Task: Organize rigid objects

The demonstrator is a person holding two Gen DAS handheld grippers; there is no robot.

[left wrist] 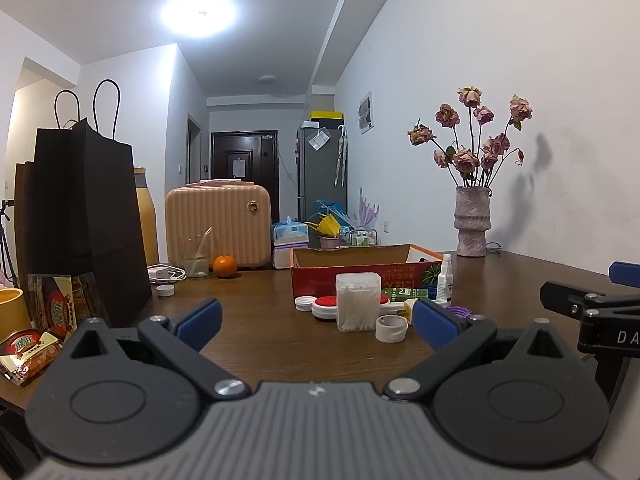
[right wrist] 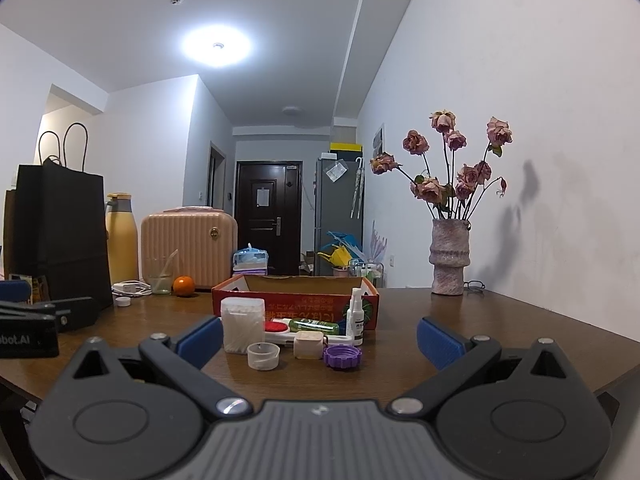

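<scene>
Brown wooden surface (right wrist: 500, 320) carries a red cardboard box (right wrist: 296, 300), open on top. Just in front of it: clear tub of cotton swabs (right wrist: 243, 325), white spray bottle (right wrist: 355, 318), green bottle (right wrist: 314, 326) lying flat, purple cap (right wrist: 342, 357), small clear cup (right wrist: 263, 355). Left gripper (left wrist: 316, 320) and right gripper (right wrist: 320, 338) both low over the surface, jaws spread, holding nothing.

Left gripper (left wrist: 316, 322) and right gripper (right wrist: 319, 338): black linkage arms, blue finger pads, silver pivot screws, ribbed grey housing, white lettering.
</scene>
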